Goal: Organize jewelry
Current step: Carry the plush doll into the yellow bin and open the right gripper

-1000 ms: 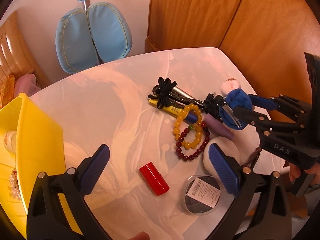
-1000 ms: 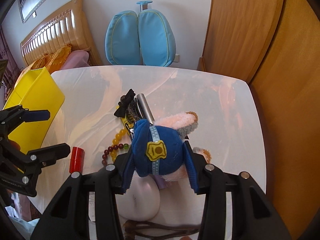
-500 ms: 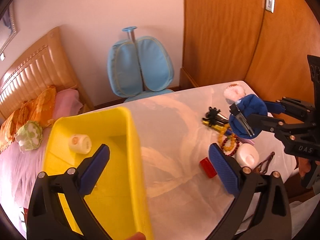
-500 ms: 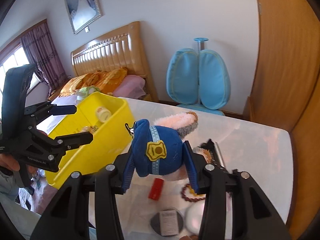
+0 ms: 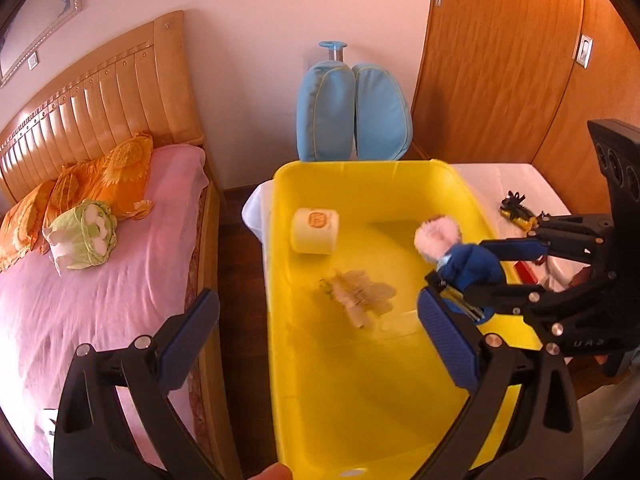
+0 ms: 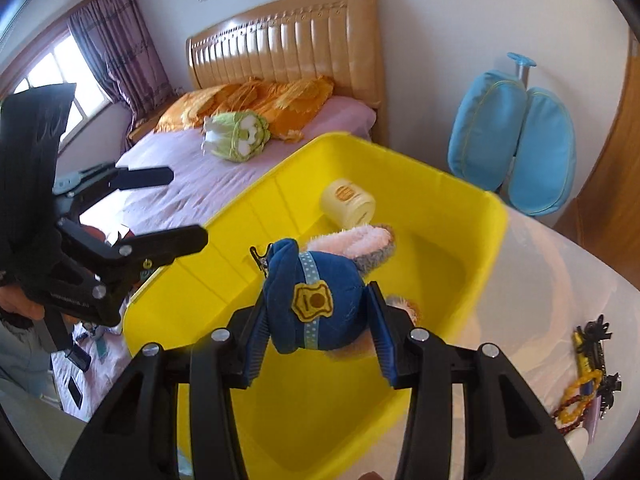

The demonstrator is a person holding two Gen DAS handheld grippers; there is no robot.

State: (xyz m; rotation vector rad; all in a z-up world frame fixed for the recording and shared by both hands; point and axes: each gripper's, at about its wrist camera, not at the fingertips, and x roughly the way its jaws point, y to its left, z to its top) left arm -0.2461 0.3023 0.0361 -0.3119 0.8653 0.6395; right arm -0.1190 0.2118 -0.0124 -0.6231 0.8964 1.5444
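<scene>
The plush hair clip [image 6: 316,304], a blue police-style hat with a yellow badge and a pink furry ear, is clamped between the blue pads of the right gripper [image 6: 318,344] and hangs over the open yellow bin [image 6: 492,240], above its floor and not touching it. In the left wrist view the same plush hair clip [image 5: 464,264] sits just inside the bin's right wall, with the metal clip showing beneath the blue fabric. The left gripper [image 5: 320,340] has its jaws spread wide with nothing between them, poised over the bin's near left edge. Inside the bin lie a blurred pale cluster [image 5: 356,292] and, farther back, a cream cylindrical jar [image 5: 315,230] on its side. On the white table [image 6: 560,280] to the right lie the bead bracelets [image 6: 576,400] and a black bow tie [image 6: 596,332]. Beyond the bin stand a blue chair [image 5: 354,112] and a bed [image 5: 80,280] carrying a green cabbage plush [image 5: 82,236].
</scene>
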